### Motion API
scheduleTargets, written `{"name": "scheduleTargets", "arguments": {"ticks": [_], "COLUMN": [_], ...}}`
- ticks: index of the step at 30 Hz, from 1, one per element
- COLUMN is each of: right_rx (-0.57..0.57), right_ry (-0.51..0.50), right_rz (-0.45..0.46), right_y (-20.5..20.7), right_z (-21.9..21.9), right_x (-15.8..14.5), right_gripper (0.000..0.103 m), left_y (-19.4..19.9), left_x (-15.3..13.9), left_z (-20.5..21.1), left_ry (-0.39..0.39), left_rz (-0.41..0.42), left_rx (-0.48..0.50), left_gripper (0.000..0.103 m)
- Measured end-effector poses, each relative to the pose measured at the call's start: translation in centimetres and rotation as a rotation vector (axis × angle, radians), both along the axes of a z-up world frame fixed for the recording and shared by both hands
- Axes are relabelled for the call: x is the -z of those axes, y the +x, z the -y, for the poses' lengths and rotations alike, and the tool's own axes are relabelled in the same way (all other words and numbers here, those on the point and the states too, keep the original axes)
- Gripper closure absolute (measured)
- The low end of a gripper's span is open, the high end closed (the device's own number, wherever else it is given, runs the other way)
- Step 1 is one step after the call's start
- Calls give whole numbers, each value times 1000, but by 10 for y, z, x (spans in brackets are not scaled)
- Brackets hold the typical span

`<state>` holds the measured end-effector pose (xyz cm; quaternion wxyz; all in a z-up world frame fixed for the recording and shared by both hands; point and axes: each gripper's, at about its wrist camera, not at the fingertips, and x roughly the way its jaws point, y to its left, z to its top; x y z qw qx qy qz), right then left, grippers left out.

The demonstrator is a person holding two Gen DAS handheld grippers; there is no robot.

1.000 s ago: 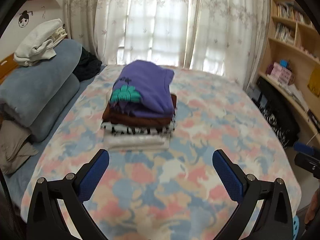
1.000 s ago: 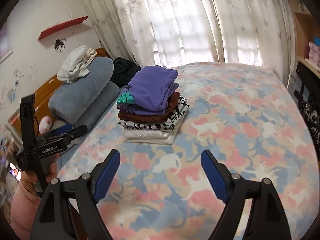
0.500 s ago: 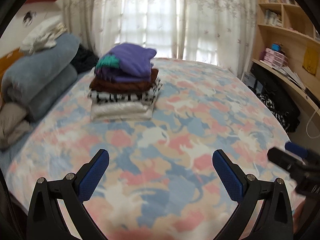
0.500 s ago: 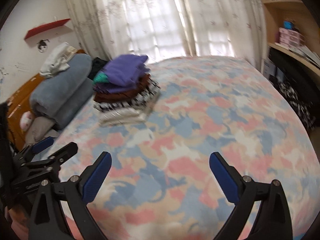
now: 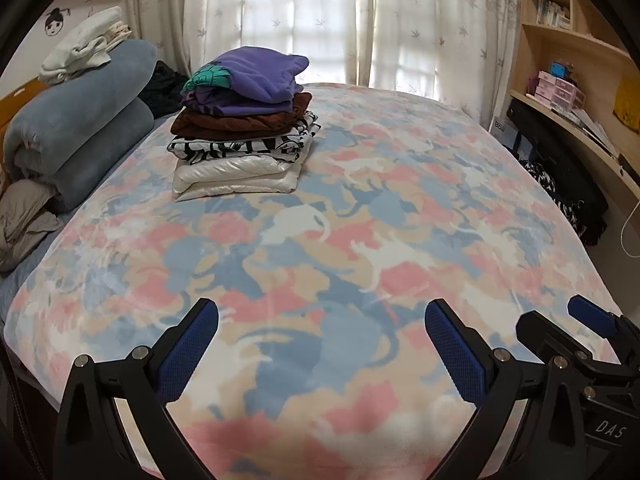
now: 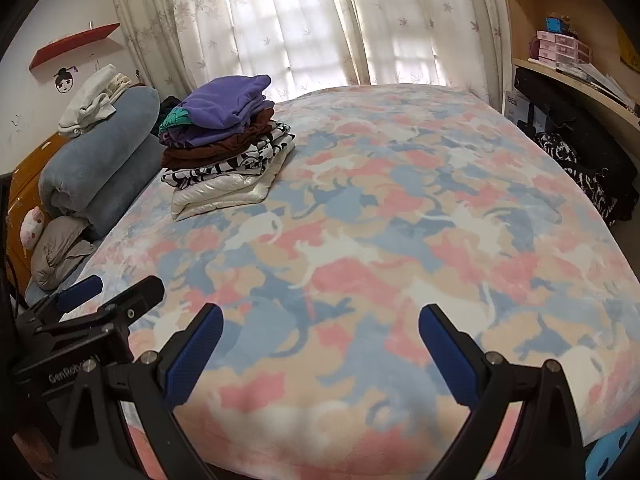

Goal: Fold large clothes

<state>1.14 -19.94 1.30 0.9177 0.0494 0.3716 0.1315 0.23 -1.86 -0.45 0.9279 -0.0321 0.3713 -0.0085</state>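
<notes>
Since four folded clothes already sit in a neat stack on the bed, out of the way, the front stays free. The left gripper and right gripper hang low there, jaws spread wide, holding nothing. The blanket looks soft and fuzzy.

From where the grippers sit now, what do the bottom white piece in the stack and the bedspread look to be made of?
Bottom white piece: looks like a slick synthetic, perhaps satin or a padded nylon shell; it has a glossy sheen with puffy, rounded folds. Bedspread: looks like plush fleece or flannel, matte and fuzzy, its pastel cat print soft-edged. Neither can be confirmed by sight alone.
</notes>
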Motion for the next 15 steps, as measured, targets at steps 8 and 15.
{"name": "scheduleTargets", "arguments": {"ticks": [8, 15], "right_rx": [20, 19], "right_ry": [-10, -14], "right_rz": [13, 16], "right_y": [1, 1], "right_z": [3, 4], "right_x": [0, -1], "right_gripper": [4, 4], "left_y": [2, 0], "left_x": [4, 4], "left_z": [4, 2], "left_ry": [-8, -8], "left_rz": [-26, -24], "left_rx": [-4, -12], "left_gripper": [1, 1]}}
